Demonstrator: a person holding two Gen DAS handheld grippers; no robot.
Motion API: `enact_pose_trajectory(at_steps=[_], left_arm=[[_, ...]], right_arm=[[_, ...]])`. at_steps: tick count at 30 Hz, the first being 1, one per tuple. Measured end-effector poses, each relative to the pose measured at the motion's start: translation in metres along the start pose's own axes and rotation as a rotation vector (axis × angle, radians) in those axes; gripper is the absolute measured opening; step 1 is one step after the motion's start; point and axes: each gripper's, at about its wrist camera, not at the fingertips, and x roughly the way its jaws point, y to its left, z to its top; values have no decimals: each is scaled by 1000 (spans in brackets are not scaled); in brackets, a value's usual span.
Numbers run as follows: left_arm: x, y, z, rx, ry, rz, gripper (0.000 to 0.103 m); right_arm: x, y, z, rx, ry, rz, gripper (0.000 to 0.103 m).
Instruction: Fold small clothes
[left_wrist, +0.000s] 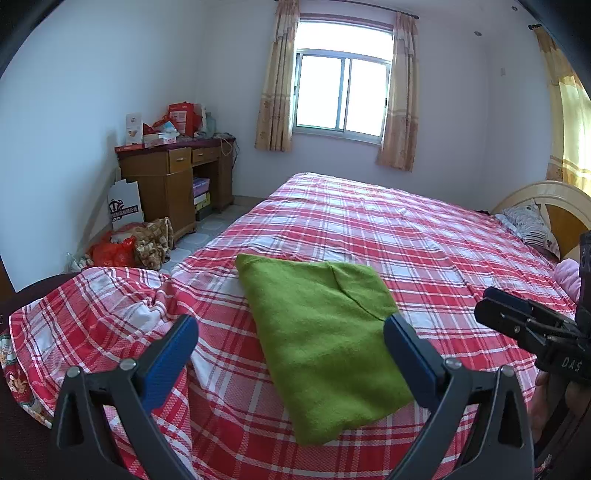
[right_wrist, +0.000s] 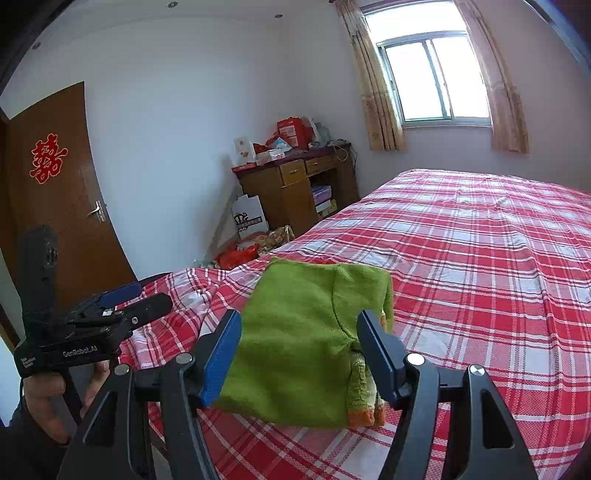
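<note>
A green knitted garment (left_wrist: 321, 332) lies folded into a rough rectangle near the front edge of the bed (left_wrist: 424, 236), which has a red and white checked sheet. In the right wrist view the green garment (right_wrist: 303, 332) shows orange and yellow trim (right_wrist: 365, 413) at its near right corner. My left gripper (left_wrist: 291, 339) hovers over its near end, open, with nothing between the blue pads. My right gripper (right_wrist: 299, 339) stands open just above the garment's near edge, its pads clear of the cloth. Each gripper shows in the other's view: the right gripper (left_wrist: 491, 302) at the right, the left gripper (right_wrist: 147, 299) at the left, held by a hand (right_wrist: 44, 398).
The sheet bunches into a wrinkled hump (left_wrist: 110, 302) at the bed's near left corner. A wooden desk (left_wrist: 173, 181) with boxes on top stands by the far wall, with bags (left_wrist: 129, 243) on the floor beside it. A pillow (left_wrist: 532, 225) and headboard (left_wrist: 565, 206) are at the right, a brown door (right_wrist: 66, 206) at the left.
</note>
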Motion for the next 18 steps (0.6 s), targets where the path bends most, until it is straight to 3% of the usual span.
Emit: enact_pose_trajectory(at_steps=[18], left_arm=[[1, -4, 0, 17, 14, -20, 103]], right_arm=[[-3, 0, -2, 7, -12, -4, 66]])
